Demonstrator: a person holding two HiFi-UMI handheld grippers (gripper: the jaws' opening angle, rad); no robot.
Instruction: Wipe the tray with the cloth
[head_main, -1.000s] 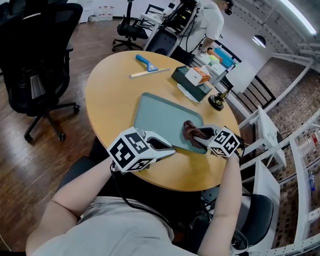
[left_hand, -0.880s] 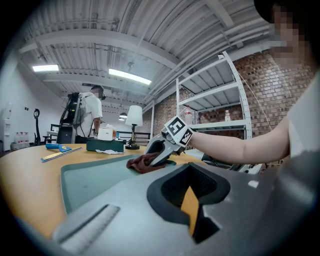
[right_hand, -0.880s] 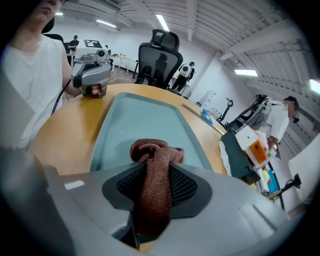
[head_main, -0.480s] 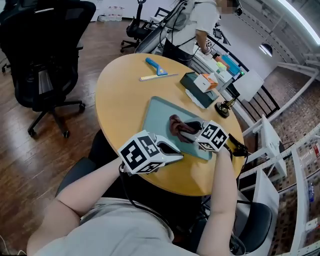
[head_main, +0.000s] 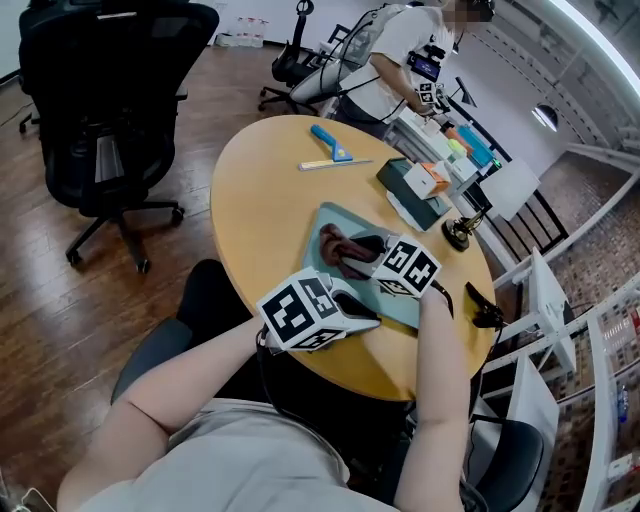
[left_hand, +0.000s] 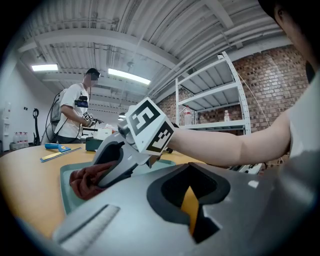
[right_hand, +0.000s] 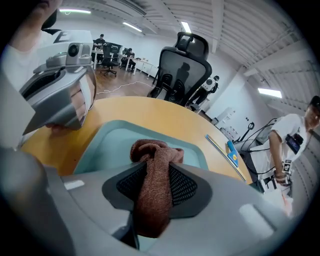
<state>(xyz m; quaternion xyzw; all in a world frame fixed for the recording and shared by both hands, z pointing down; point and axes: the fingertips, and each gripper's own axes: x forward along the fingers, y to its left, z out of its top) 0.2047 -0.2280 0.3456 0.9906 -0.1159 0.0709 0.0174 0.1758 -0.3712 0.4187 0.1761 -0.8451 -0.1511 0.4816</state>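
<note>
Both jaws of the right gripper (head_main: 358, 250) are clamped on the cloth (right_hand: 152, 190), which lies bunched on the tray (right_hand: 110, 145); the tray sits on the table (head_main: 270, 190); the left gripper (head_main: 372, 318) rests at the tray's near edge, jaws almost together, only a sliver of table showing between them.

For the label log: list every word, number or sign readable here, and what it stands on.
No text is readable.
Marker cubes: black-and-white square patterns only, no letters.
Orange-and-white box: print too small to read.
</note>
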